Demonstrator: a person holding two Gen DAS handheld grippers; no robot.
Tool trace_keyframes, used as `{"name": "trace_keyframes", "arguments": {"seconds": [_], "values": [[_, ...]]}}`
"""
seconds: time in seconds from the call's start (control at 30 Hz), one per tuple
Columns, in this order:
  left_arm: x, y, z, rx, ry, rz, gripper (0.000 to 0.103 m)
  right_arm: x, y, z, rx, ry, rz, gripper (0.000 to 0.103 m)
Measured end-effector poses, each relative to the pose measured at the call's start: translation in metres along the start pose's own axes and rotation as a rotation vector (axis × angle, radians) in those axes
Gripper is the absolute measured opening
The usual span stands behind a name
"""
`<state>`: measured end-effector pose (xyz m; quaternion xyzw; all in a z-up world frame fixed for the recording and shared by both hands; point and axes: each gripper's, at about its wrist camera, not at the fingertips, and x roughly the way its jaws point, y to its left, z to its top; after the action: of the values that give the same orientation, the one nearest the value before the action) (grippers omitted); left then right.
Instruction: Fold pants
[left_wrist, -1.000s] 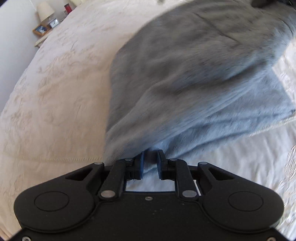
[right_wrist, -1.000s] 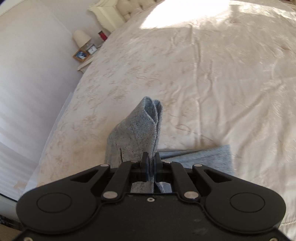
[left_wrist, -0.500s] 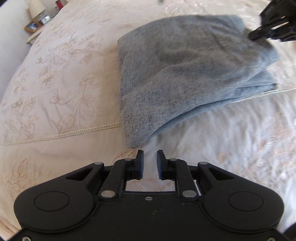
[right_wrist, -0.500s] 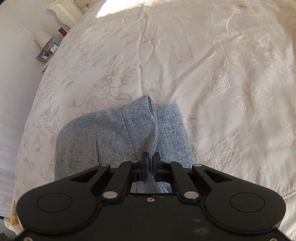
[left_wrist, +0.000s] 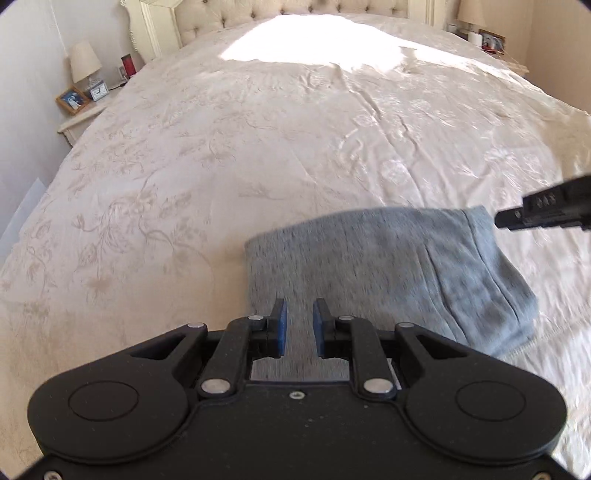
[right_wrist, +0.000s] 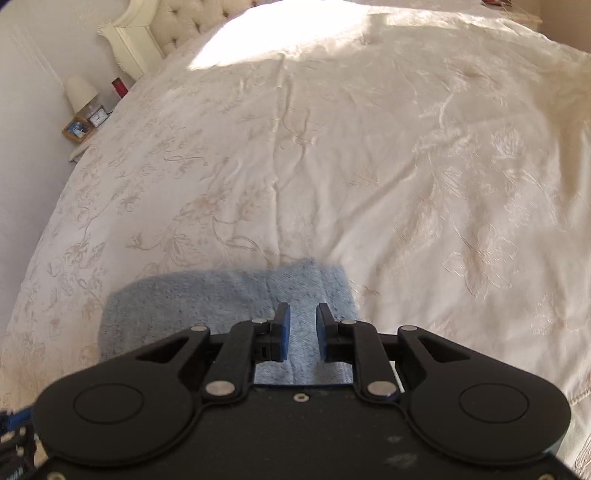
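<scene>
Right now the grey pants (left_wrist: 388, 266) lie folded into a compact bundle on the cream bedspread (left_wrist: 258, 147), near the foot edge of the bed. From the left wrist view the bundle sits at about 1 o'clock, its thick folded edge turned toward 4 o'clock. The left gripper (left_wrist: 298, 325) hovers over the near edge of the fabric with its blue pads (left_wrist: 281, 326) parted by a narrow gap and nothing between them. The right gripper (right_wrist: 303, 328) hangs likewise over the pants (right_wrist: 207, 295), jaws apart and empty, with the cloth spreading out toward 9 o'clock beneath it. In the left view the right gripper's black tip (left_wrist: 546, 210) pokes in at 3 o'clock, just beside the far corner of the bundle; whether it touches the cloth I cannot tell. Off at 10 o'clock stands a nightstand (left_wrist: 79, 118) with a lamp (left_wrist: 85, 61) and a framed photo (left_wrist: 72, 99), and the tufted headboard (left_wrist: 229, 14) runs along 12 o'clock.
</scene>
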<state>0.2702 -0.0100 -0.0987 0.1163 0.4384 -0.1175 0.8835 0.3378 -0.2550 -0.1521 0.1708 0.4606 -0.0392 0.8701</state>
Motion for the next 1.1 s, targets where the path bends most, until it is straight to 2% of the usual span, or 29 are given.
{"name": "trace_keyframes", "arguments": {"seconds": [0.07, 0.17, 0.3, 0.4, 0.5, 0.7, 0.87, 1.1], "values": [[0.03, -0.002, 0.017, -0.022, 0.03, 0.011, 0.026, 0.009, 0.01, 0.003, -0.035, 0.004, -0.004, 0.019], [0.073, -0.001, 0.027, -0.066, 0.121, 0.021, 0.026, 0.032, 0.018, 0.007, -0.043, 0.042, -0.009, 0.019], [0.119, 0.01, 0.017, -0.114, 0.241, 0.059, 0.026, 0.065, 0.022, 0.004, -0.069, 0.096, -0.062, 0.019], [0.135, 0.018, 0.006, -0.143, 0.288, 0.067, 0.027, 0.082, 0.023, 0.0, -0.096, 0.117, -0.079, 0.022], [0.141, 0.02, 0.003, -0.137, 0.298, 0.048, 0.026, 0.095, 0.029, -0.004, -0.151, 0.126, -0.098, 0.023], [0.144, 0.008, 0.002, -0.084, 0.3, 0.073, 0.021, 0.104, 0.042, -0.014, -0.22, 0.099, -0.139, 0.024], [0.143, -0.001, 0.006, -0.057, 0.301, 0.092, 0.021, 0.105, 0.036, -0.014, -0.213, 0.102, -0.128, 0.024], [0.136, 0.009, 0.012, -0.07, 0.311, 0.065, 0.024, 0.099, 0.032, -0.003, -0.188, 0.125, -0.106, 0.025]]}}
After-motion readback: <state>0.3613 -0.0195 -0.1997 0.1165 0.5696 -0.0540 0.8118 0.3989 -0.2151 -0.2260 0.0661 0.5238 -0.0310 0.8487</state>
